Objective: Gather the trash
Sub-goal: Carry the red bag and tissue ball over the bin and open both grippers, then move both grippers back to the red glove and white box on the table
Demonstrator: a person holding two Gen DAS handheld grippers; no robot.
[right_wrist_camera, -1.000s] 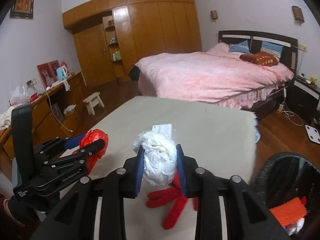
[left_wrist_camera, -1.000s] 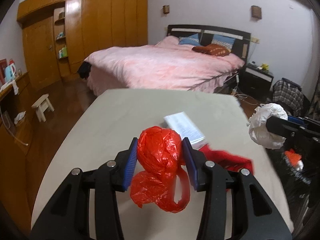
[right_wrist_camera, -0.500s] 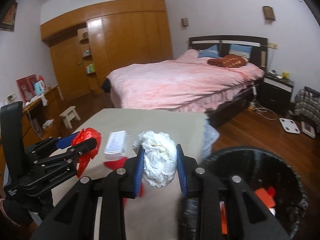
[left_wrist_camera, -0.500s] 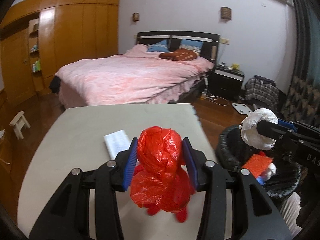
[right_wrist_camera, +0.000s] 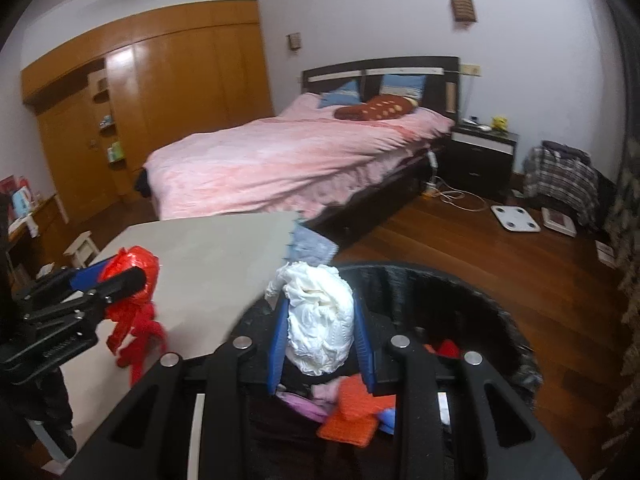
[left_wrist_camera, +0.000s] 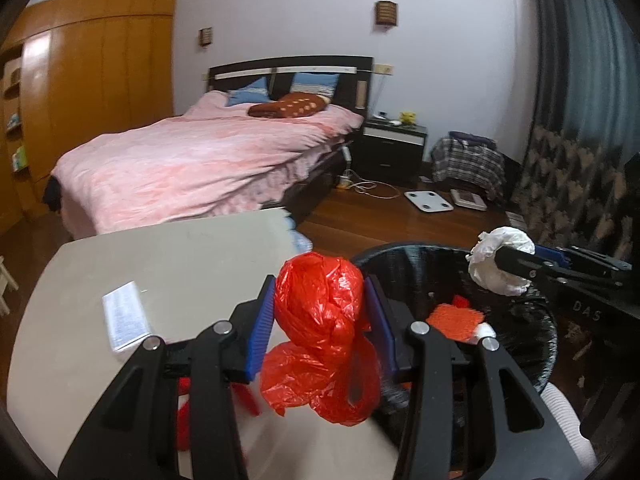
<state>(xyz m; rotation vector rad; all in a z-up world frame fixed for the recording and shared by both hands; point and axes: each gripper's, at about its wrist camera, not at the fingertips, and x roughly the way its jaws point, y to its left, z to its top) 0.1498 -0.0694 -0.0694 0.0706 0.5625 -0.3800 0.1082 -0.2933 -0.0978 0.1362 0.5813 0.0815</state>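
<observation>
My left gripper [left_wrist_camera: 320,312] is shut on a crumpled red plastic bag [left_wrist_camera: 320,320] and holds it at the table's right edge, beside the black trash bin [left_wrist_camera: 404,264]. My right gripper [right_wrist_camera: 320,320] is shut on a crumpled white paper wad [right_wrist_camera: 320,320] and holds it above the bin [right_wrist_camera: 480,292], which holds orange, pink and red trash. The wad also shows in the left wrist view [left_wrist_camera: 500,264], and the red bag in the right wrist view [right_wrist_camera: 132,304].
A white flat packet [left_wrist_camera: 124,316] and a red item [left_wrist_camera: 184,412] lie on the grey table [left_wrist_camera: 180,256]. A pink bed [left_wrist_camera: 192,160], a nightstand [left_wrist_camera: 392,148], a floor scale [left_wrist_camera: 428,200] and a wooden wardrobe [right_wrist_camera: 160,100] stand beyond.
Both grippers have swung to the right with their loads. The right gripper now hangs over the bin and the left has reached the table's right edge beside it.
</observation>
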